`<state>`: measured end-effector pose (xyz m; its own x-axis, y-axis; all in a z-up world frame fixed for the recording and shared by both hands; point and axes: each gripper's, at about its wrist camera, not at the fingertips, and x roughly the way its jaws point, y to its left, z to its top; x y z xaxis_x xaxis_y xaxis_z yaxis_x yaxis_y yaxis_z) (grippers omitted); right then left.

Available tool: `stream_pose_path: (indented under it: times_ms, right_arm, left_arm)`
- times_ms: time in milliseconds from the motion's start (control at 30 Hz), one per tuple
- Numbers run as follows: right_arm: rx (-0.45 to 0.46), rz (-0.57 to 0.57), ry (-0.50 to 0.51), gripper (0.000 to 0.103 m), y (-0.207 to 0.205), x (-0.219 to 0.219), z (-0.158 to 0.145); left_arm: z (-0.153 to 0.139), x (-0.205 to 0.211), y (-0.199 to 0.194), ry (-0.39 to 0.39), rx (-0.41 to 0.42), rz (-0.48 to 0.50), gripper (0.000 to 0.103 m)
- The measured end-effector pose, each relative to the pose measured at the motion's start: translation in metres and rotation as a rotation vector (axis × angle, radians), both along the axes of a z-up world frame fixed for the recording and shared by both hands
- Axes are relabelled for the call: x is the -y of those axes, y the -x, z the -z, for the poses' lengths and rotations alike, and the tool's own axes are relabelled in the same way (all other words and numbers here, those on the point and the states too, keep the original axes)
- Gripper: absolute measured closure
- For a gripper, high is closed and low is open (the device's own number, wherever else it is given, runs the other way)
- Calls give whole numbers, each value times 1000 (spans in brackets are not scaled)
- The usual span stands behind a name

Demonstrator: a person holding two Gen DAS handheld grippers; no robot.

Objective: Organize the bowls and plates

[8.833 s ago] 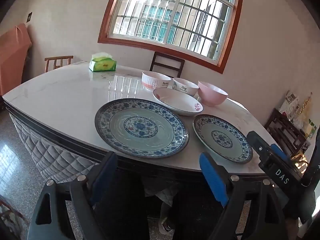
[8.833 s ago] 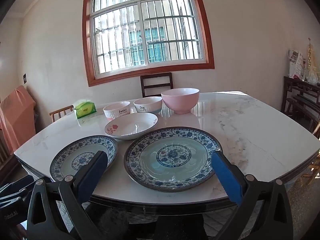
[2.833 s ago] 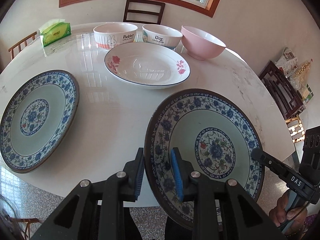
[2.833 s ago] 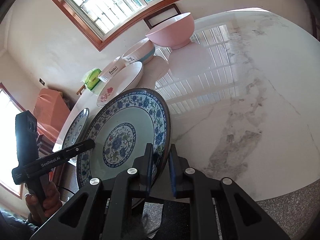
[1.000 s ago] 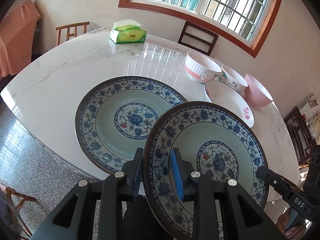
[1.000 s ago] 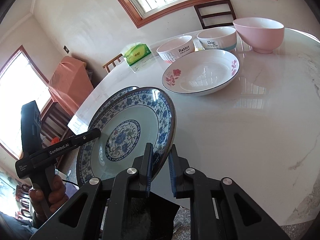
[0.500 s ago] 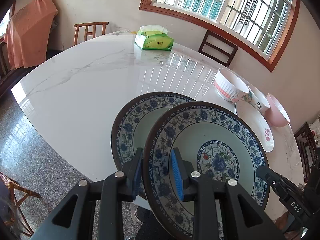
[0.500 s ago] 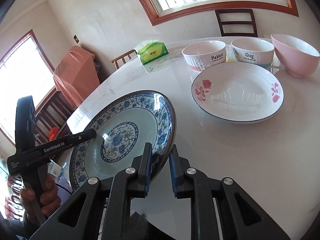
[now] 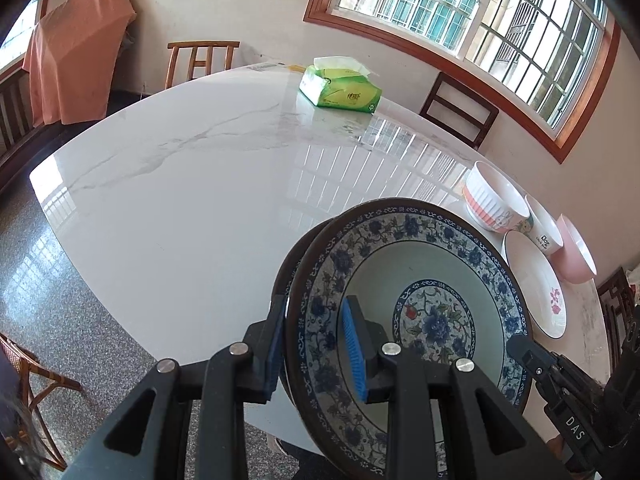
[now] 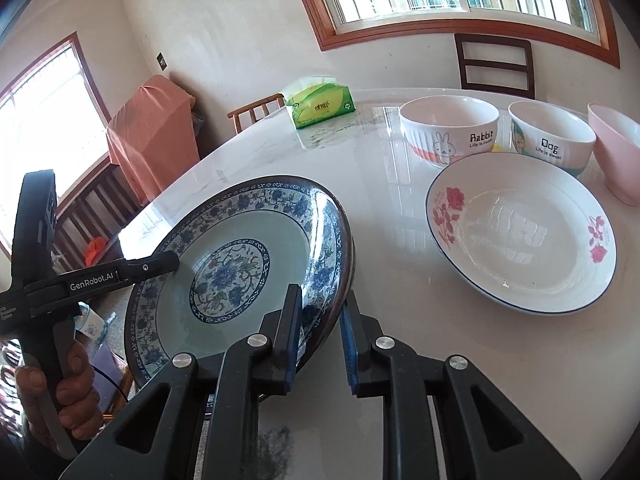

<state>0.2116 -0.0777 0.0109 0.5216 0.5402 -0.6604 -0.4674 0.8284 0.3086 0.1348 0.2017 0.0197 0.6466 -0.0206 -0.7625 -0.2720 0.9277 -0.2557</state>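
Held plate: You carry a blue-and-white patterned plate [image 9: 416, 312] by both edges; it fills the lower right of the left wrist view and the lower left of the right wrist view.
Second plate: A sliver of a matching plate [image 9: 286, 276] shows just behind the held one's left rim in the left wrist view. I cannot tell whether the two touch.
Left tongs: The left tongs [image 9: 316, 344] pinch the plate's near rim, one blue pad under the rim and one on its face.
Right tongs: The right tongs [image 10: 320, 338] bracket the opposite rim; the left pad lies on the plate's face, and a thin gap seems to show beside the right pad.
Table: The white marble table [image 9: 192, 184] is glossy, so a plate set down on it would probably slide easily.
Other dishes: In the right of the right wrist view sit a shallow white rose dish [image 10: 520, 232], a Rabbit bowl [image 10: 450, 130], a Dog bowl [image 10: 552, 140] and a pink bowl [image 10: 616, 148].
Handling: The plate looks rigid, glazed and breakable, likely fairly heavy. Its slick glaze could slip between the pads.
Where to hold: Judging by its shape, keep hold on the flat patterned rim at opposite sides, and keep it near level.
Caution: Lower it gently; rim-to-rim knocks could chip either plate.
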Motion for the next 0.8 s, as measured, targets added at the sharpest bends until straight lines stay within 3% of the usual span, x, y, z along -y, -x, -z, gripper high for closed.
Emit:
stream_pose_path:
  times_ms: [367,500,600,800]
  right_arm:
    - [76,-7,61,83,0,-15,6]
    - [94,-16,83,81,-1,-22,5]
    - [105,-18,102,80,-3,-28,5]
    - [97,-13,74,77,-7,-25,7]
  left_arm:
    - [4,-14,-6,14,2,-13,76]
    - [-5,-16,-4,14,49,0,76]
    - [-15,-10,-2,-35,87,-5,76]
    - [-17,-3,3,-3,94,19,74]
